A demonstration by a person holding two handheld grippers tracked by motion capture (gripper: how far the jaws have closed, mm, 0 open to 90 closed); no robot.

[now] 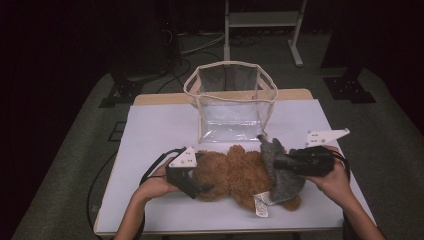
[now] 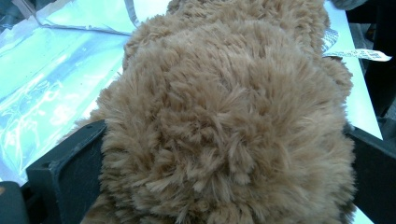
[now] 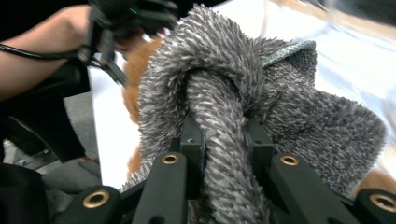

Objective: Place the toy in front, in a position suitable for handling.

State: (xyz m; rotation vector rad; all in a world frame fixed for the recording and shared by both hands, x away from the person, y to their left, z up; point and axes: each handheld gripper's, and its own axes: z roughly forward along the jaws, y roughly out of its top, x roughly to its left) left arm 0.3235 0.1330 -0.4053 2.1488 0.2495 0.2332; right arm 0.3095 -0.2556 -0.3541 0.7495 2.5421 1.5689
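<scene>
A brown plush bear (image 1: 235, 175) lies on the white table (image 1: 150, 130), just in front of the clear bag (image 1: 231, 100). The left gripper (image 1: 200, 187) has its jaws spread wide around the bear's head end. The right gripper (image 1: 277, 162) pinches a fold of the grey knit garment (image 1: 282, 175) at the bear's other end. The bear's white tag (image 1: 261, 204) carries print too small to read.
</scene>
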